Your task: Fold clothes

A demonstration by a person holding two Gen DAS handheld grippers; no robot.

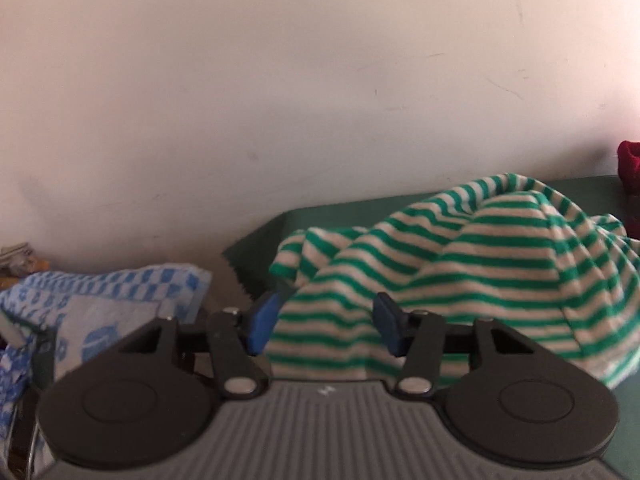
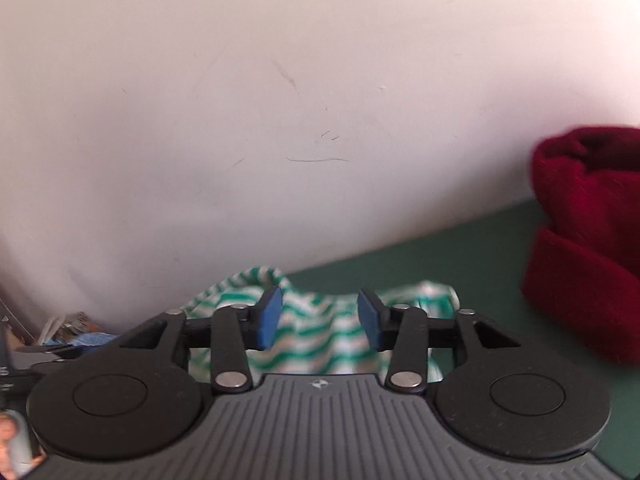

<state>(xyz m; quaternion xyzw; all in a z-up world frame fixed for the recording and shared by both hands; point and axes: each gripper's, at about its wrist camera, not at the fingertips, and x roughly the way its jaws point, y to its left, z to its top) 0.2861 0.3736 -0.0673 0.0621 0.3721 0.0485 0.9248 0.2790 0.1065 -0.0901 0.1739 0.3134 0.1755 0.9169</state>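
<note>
A green-and-white striped garment lies crumpled in a heap on the dark green table. My left gripper hovers at the heap's left front edge. Its blue pads stand apart, with striped cloth showing in the gap but neither pad pressing on it. In the right wrist view the same garment lies low and blurred beyond my right gripper. Its pads are also spread, with cloth behind them and nothing pinched.
A dark red folded garment sits at the right on the table, also seen at the left view's edge. A blue-and-white checked cloth lies left of the table. A pale wall stands close behind.
</note>
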